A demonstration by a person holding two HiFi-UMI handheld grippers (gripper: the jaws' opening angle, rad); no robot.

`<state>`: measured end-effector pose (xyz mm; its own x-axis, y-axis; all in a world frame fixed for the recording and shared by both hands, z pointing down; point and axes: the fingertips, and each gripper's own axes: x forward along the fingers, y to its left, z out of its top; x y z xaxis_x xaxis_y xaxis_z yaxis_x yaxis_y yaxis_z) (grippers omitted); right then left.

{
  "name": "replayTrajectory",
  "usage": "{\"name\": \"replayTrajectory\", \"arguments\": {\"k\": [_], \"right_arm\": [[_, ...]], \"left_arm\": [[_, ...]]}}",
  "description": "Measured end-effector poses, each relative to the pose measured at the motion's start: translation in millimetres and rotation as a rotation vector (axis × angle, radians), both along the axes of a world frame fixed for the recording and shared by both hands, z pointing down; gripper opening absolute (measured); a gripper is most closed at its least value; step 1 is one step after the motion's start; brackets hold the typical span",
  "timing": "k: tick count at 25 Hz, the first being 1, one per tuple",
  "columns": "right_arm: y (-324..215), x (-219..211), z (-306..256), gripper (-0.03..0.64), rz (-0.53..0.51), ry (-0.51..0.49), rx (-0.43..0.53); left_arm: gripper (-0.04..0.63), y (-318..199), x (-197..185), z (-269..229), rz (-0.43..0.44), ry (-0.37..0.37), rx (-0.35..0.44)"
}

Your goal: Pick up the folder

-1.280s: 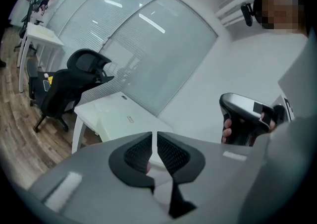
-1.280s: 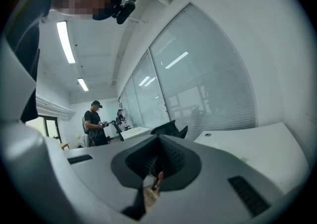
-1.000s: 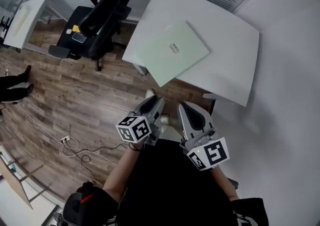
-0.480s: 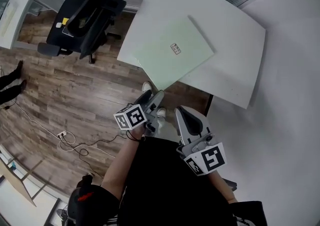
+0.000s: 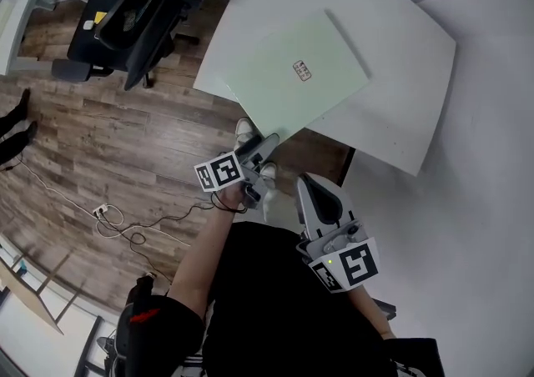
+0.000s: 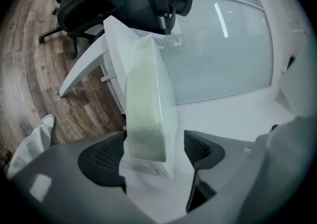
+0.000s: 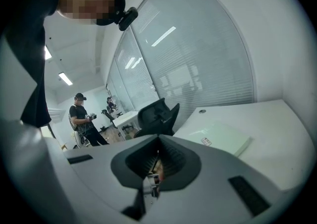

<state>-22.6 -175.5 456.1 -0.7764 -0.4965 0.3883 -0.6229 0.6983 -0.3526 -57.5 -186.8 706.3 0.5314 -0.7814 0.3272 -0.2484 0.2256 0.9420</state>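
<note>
- My left gripper [image 5: 264, 144] has just opened its jaws wide. The near corner of the pale green folder [image 5: 296, 75] sits between them, and neither pad touches it.
- The folder lies flat on the white desk [image 5: 400, 117], with that 1 corner hanging past the desk's edge.
- I judge the step is to slide further onto the overhang, level with the folder, then close firmly.
- My right gripper [image 5: 312, 183] hangs near my body, jaws together and holding nothing. It could support the folder once lifted.
</note>
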Motion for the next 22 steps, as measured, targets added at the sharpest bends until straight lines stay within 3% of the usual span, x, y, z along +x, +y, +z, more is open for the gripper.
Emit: {"name": "replayTrajectory", "arguments": {"k": [5, 22], "right_arm": [[1, 4, 7, -0.005, 0.015, 0.019, -0.023], [-6, 17, 20, -0.004, 0.083, 0.054, -0.052]], "left_arm": [[0.359, -7, 2, 11, -0.017, 0.061, 0.003], [0.356, -27, 24, 22, 0.085, 0.146, 0.052]]}}
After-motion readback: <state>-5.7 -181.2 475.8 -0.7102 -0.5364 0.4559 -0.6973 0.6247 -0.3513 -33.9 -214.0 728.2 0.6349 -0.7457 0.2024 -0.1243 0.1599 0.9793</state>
